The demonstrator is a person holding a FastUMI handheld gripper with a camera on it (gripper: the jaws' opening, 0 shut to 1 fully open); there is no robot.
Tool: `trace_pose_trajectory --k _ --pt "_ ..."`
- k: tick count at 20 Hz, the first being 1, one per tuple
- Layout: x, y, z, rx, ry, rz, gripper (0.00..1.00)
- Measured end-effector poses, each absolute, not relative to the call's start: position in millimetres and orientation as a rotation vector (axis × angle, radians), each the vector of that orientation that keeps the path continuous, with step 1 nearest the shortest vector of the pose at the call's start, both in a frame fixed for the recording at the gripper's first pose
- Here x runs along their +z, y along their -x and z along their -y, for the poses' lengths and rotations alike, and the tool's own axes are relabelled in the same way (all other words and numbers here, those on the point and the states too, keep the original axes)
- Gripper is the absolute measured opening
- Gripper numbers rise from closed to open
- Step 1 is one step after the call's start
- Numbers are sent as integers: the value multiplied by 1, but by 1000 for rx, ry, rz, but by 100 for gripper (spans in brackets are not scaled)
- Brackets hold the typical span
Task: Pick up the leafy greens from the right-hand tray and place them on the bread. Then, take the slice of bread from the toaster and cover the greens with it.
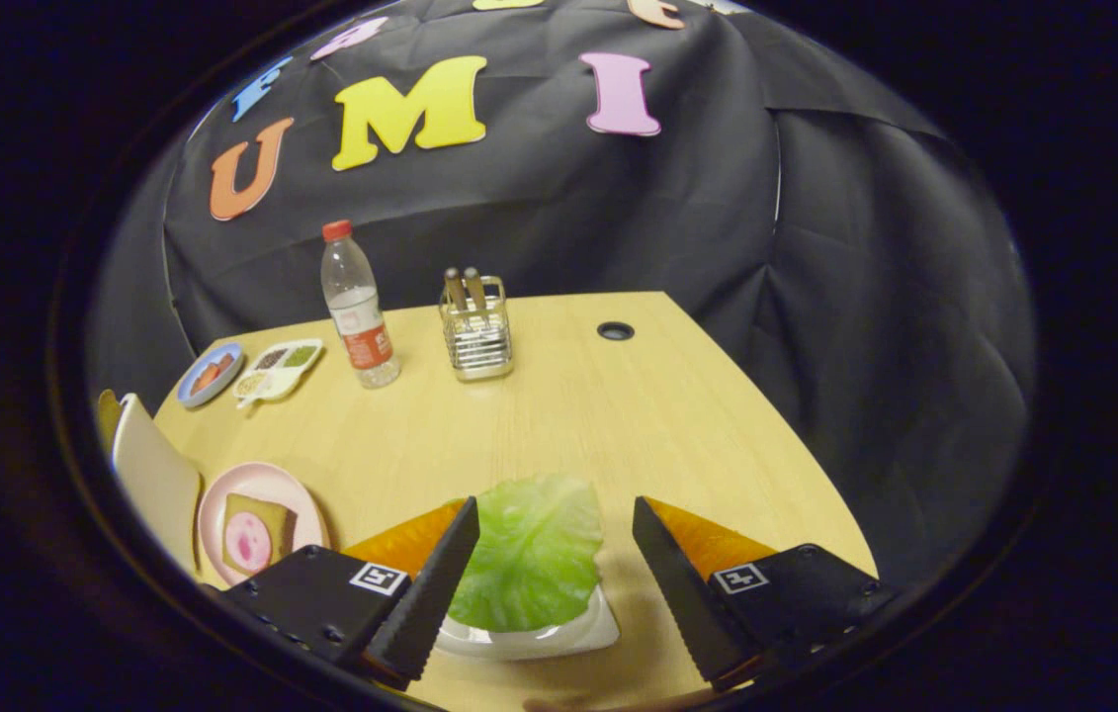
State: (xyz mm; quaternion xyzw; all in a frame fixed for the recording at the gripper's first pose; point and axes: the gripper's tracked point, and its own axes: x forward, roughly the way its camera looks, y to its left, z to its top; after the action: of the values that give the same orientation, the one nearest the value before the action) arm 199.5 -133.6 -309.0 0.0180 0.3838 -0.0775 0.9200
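The tongs [551, 574] are wide open and hold nothing. The green leaf [531, 554] lies between the two fingers, closer to the left finger, and neither finger seems to press on it. The leaf rests on a small white tray [529, 639] on the table [618, 415].

The leaf looks thin, soft and very light. It will likely bend and flop when lifted, so a hard squeeze could crush or tear it. A good place to grab looks like the near part of the leaf, where it sits up over the tray, with one finger on each side. Its top looks smooth, so it might slip out.

Off to the left, beyond the left finger, a pink plate [222, 499] holds a slice of bread [267, 519] with a pink round thing on it. That looks like where the leaf should go. A water bottle [357, 307] and a wire basket [477, 338] stand far back on the table.
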Motion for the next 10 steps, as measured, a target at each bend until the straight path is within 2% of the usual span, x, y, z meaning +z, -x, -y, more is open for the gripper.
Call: trace_pose_trajectory --k 6,8,10 --pt "-365 -193 148 -201 -23 -953 96" --pt "-365 -193 145 -187 -34 -940 97" --pt "-364 -193 145 -191 -6 -940 93"
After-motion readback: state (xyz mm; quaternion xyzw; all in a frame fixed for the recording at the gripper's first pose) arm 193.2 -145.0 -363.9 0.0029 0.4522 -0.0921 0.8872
